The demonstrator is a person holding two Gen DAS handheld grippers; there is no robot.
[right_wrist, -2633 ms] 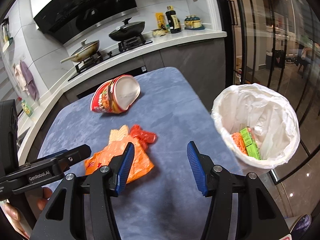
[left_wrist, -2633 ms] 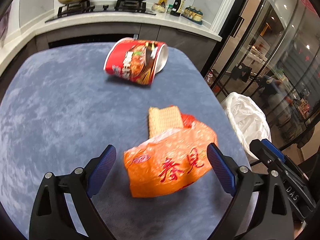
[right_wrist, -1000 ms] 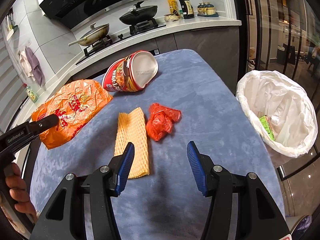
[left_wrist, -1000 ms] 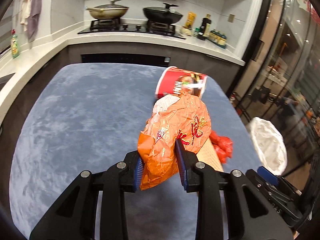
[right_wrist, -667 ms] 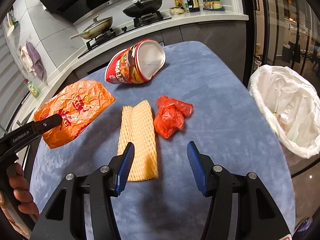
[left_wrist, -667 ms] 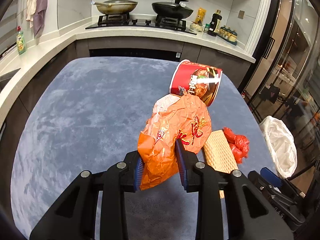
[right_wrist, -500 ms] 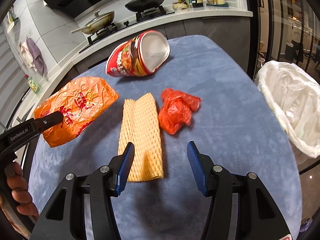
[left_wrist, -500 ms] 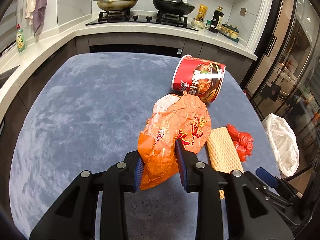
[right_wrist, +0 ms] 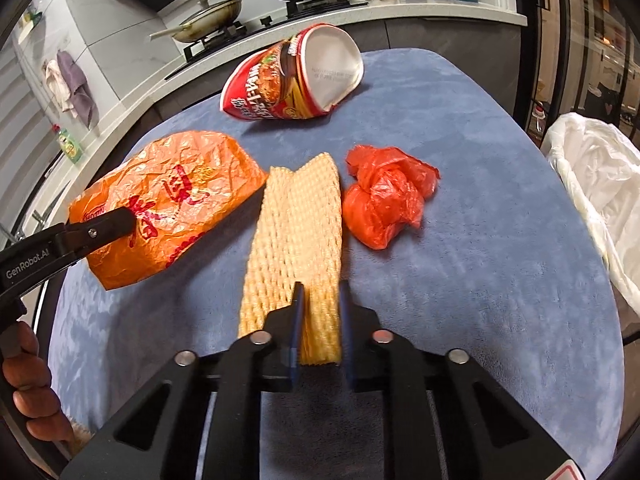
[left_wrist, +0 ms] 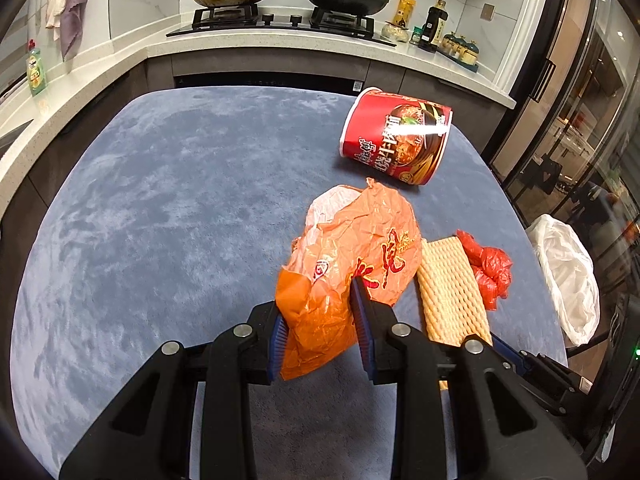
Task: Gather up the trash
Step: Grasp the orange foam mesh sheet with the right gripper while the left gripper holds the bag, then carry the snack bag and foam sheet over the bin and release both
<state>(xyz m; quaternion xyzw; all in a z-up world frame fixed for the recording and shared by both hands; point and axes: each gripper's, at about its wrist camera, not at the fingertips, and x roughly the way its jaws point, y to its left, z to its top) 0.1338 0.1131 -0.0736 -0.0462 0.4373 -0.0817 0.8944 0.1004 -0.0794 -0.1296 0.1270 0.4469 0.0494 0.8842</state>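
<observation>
My left gripper is shut on a crumpled orange snack bag, held just above the blue table; from the right wrist view the bag hangs at the left. My right gripper has its jaws closed on the near end of a tan foam net sleeve, pads pressing both sides. The sleeve still lies flat on the cloth. A knotted red plastic bag lies right of the sleeve. A red instant-noodle cup lies on its side at the far edge.
A bin with a white liner stands off the table's right edge. The blue cloth-covered table has a kitchen counter with a hob and pans behind it. A hand holds the left tool.
My right gripper came down and forward over the foam net sleeve and its jaws went from wide apart to closed on the near end. The left gripper keeps hold of the orange bag.
</observation>
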